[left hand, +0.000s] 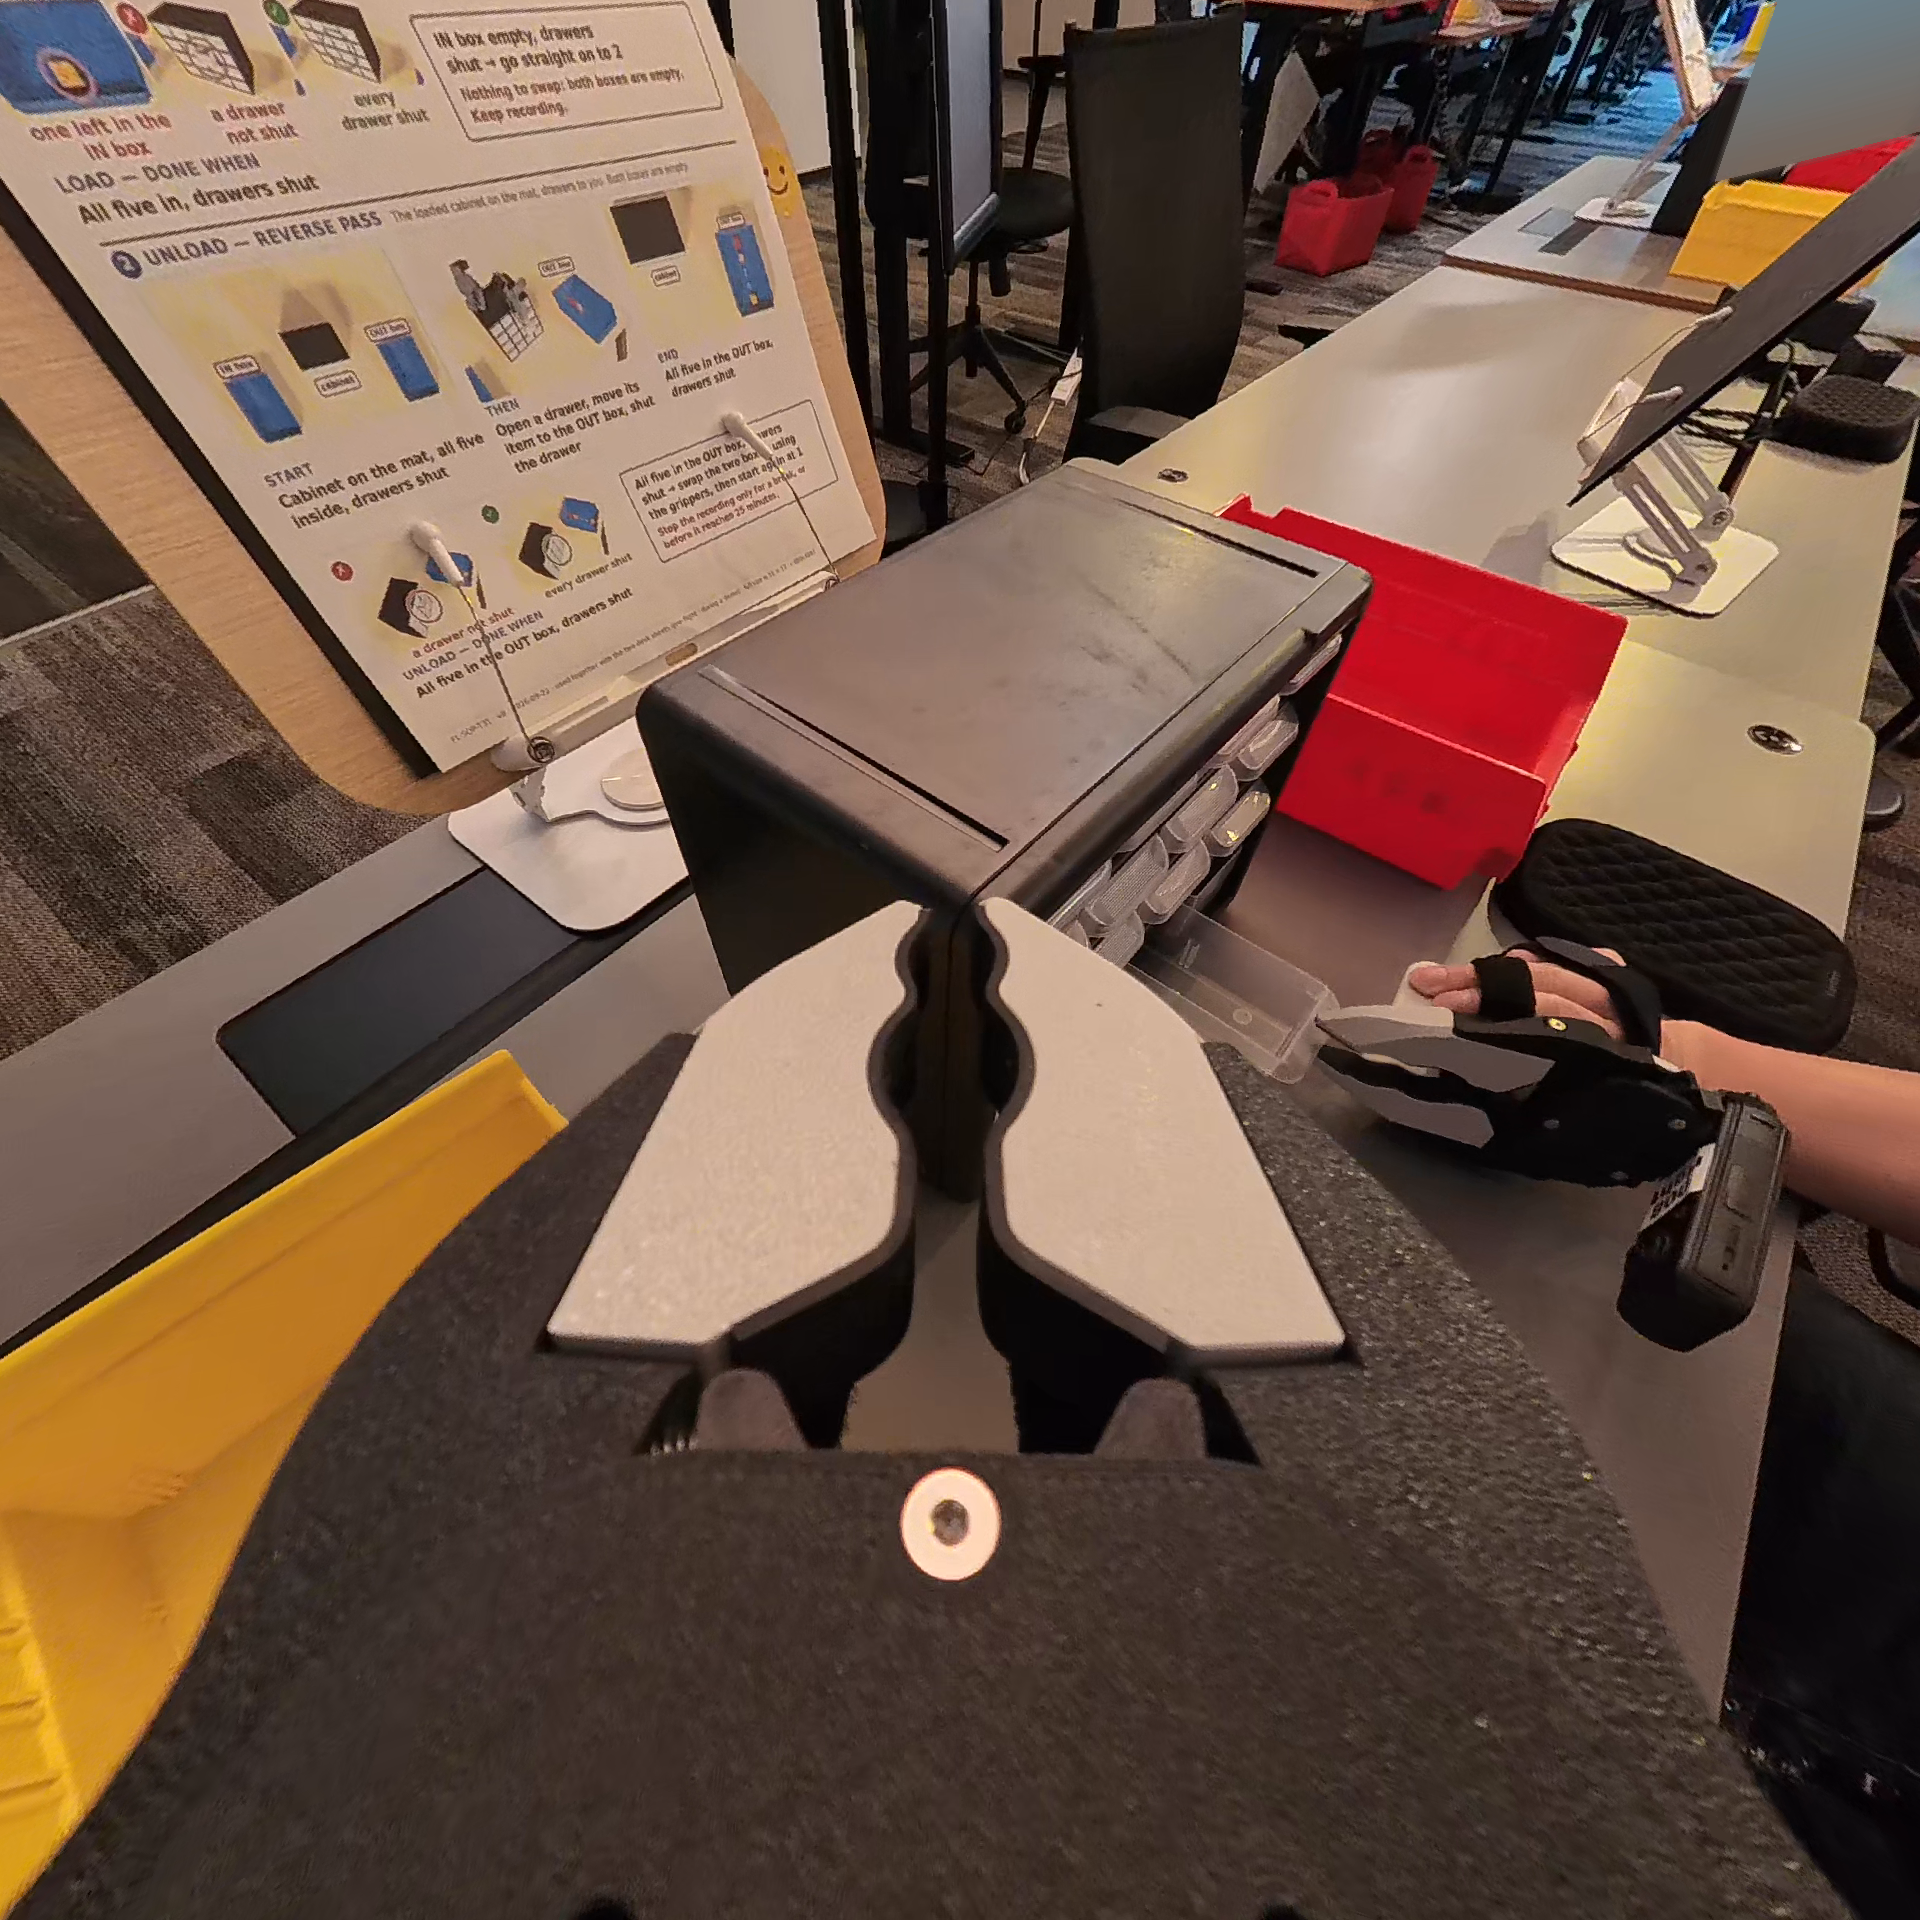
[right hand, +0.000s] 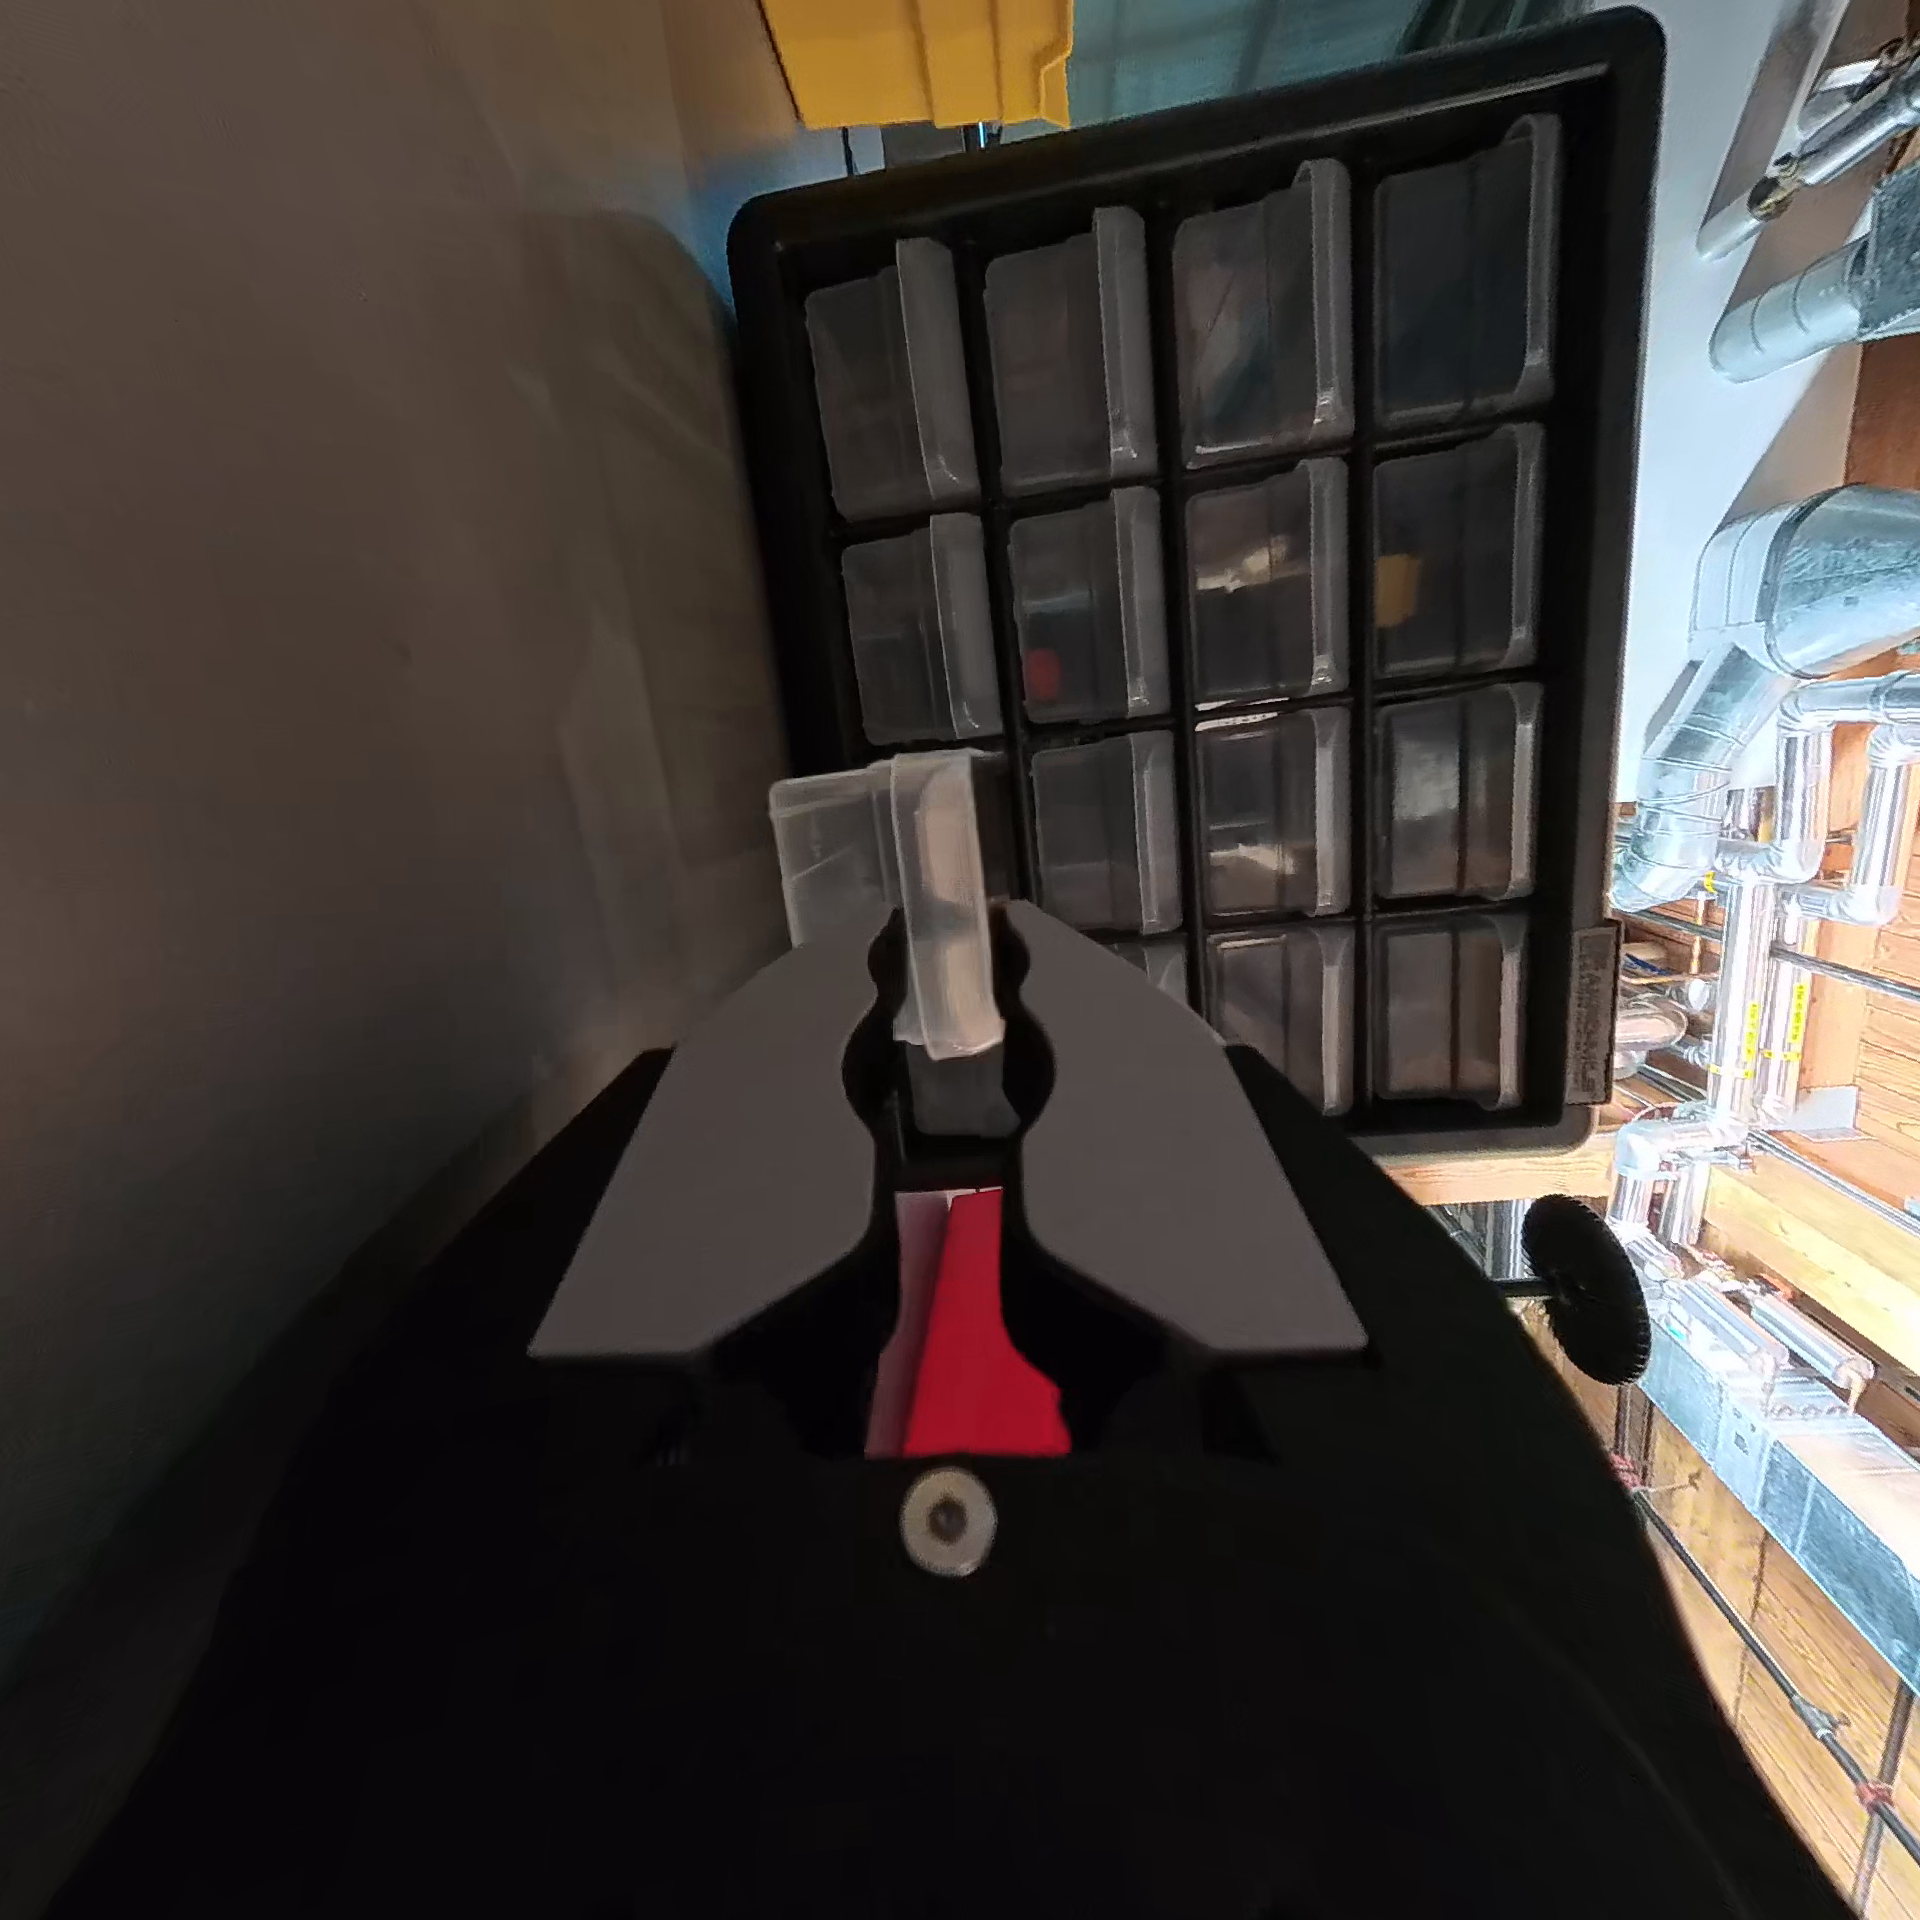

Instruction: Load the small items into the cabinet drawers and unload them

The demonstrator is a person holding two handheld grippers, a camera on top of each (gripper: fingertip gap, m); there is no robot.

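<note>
The black cabinet [left hand: 997, 644] with clear drawers stands on the desk. My left gripper [left hand: 953, 920] is closed onto its near top corner edge. My right gripper [right hand: 945, 925] is shut on the handle of a clear drawer [right hand: 831, 842] in the lowest row, and the drawer is pulled partway out. The same drawer [left hand: 1236, 977] and right gripper [left hand: 1340, 1029] show in the left wrist view. A small red item [right hand: 1042, 673] and a yellow item [right hand: 1397, 590] sit in shut drawers. I cannot tell what is in the open drawer.
A red bin [left hand: 1455, 707] stands right of the cabinet and a yellow bin [left hand: 208, 1351] at the near left. An instruction board [left hand: 416, 364] leans behind. A black wrist pad [left hand: 1683, 925] and a tablet stand [left hand: 1662, 540] are on the right. The tips of one gripper are about 30 cm away from the tips of the other. The yellow item [right hand: 1397, 590] sits 15 cm or so from the ends of my right fingers.
</note>
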